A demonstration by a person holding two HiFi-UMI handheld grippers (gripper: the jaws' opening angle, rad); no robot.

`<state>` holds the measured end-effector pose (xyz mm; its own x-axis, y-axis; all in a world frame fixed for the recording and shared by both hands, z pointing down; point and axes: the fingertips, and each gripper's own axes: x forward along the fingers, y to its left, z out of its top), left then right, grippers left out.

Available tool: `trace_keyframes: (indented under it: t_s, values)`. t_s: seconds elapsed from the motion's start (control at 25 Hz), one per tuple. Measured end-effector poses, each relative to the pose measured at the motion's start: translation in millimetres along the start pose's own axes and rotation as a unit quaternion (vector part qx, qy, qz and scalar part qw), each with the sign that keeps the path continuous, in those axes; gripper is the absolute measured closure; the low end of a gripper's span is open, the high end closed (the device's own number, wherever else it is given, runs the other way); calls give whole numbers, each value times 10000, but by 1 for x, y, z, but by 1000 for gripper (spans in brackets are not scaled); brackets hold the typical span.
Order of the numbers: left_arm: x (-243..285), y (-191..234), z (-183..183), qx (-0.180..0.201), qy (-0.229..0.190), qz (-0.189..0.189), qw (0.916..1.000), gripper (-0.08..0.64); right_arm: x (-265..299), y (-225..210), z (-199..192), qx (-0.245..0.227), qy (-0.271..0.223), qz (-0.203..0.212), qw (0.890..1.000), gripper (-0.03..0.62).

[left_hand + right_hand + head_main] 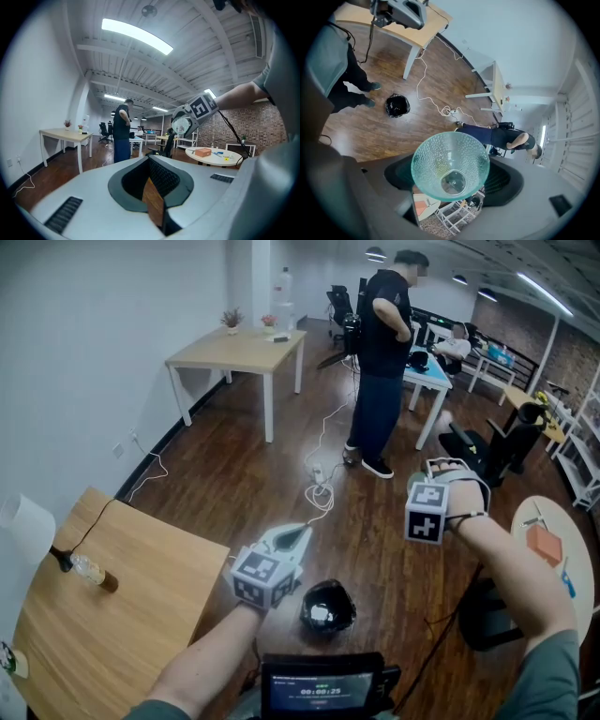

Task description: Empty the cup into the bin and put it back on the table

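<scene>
A clear green-tinted glass cup (449,165) with a bumpy surface sits between my right gripper's (450,174) jaws, which are shut on it. I look straight along its axis and it appears empty. In the head view the right gripper (427,495) is held up at the right over the floor, with the cup's rim (418,481) just showing above its marker cube. The black-lined bin (327,607) stands on the floor below, between my two arms; it is also in the right gripper view (397,105). My left gripper (296,538) points level over the floor, shut and empty. The left gripper view shows the cup (181,125) too.
A wooden table (141,634) with a bottle (91,571) is at the left. A round white table (581,596) with an orange box (544,545) is at the right. A person (380,362) stands beyond, near cables (319,491) on the floor. A screen (322,686) is at the bottom edge.
</scene>
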<state>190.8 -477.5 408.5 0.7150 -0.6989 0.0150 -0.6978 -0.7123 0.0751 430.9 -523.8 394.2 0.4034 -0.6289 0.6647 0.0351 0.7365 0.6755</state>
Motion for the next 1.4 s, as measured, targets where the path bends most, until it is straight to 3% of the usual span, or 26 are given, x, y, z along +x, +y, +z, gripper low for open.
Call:
trace_keyframes:
  t_s: [0.76,0.92,1.04,1.16,1.28,1.4]
  values:
    - [2,0,5,15,-23,-94,10000,568,-7,-8,5,-454,239,-123,9986,193]
    - [4,-10,26,206,-445,-436,9978,568,-9,-9,2,-467,285,-123,9984,193]
    - [-1,-24,43,648,-974,-672,9909,568,-10,-9,-1,-466,290,-139,9984,193]
    - [-11,-31,58,884,-1424,-674,9836,568,-12,-8,-4,-518,349,-167,9979,193]
    - [-18,-38,68,1179,-1670,-753,9760,568,-13,-7,-6,-606,440,-186,9970,193]
    - [-21,-42,75,1209,-1780,-805,9733,568,-15,-10,-7,-638,510,-215,9964,193]
